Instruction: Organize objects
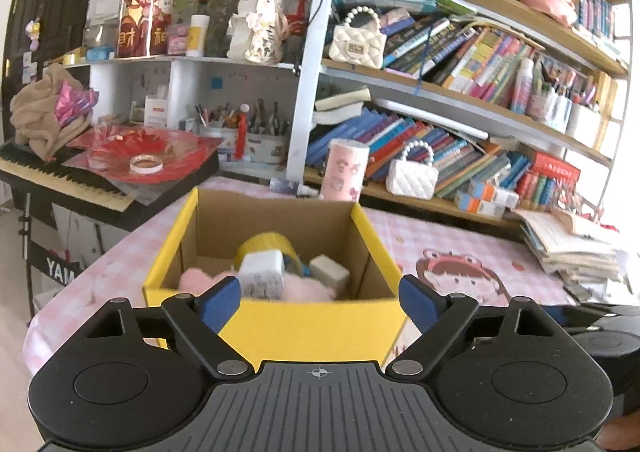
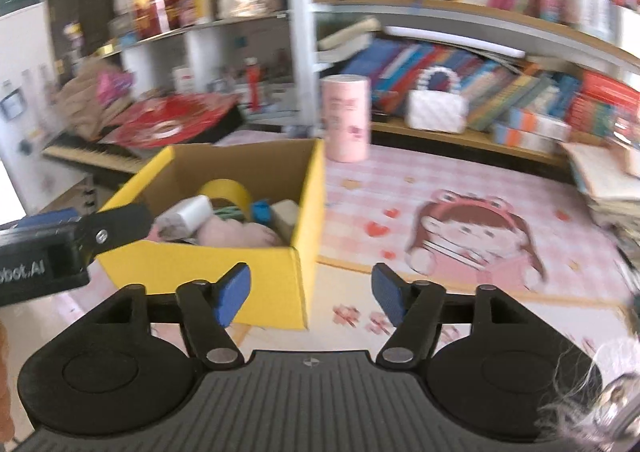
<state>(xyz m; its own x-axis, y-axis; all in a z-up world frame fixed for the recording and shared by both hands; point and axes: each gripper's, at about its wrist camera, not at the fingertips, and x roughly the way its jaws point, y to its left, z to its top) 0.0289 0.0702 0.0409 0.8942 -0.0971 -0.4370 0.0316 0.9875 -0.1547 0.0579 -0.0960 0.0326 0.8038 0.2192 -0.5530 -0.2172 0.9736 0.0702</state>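
Observation:
A yellow cardboard box (image 1: 312, 328) stands on the pink checked tablecloth (image 1: 452, 248). It holds a yellow tape roll (image 1: 266, 246), a white charger block (image 1: 262, 276), a pink plush (image 1: 308, 290) and a grey-white block (image 1: 330, 272). My left gripper (image 1: 320, 302) is open and empty, right in front of the box's near wall. In the right wrist view the box (image 2: 208, 276) is at left, with the same things inside. My right gripper (image 2: 312, 294) is open and empty near the box's front right corner. The left gripper's body (image 2: 60, 244) shows at the left edge.
A pink cylinder can (image 1: 346, 169) stands behind the box. A bookshelf (image 1: 460, 91) with books and white quilted bags (image 1: 412, 173) fills the back. A keyboard (image 1: 60, 175) with red wrapping lies at left. A stack of papers (image 1: 576, 248) sits at right.

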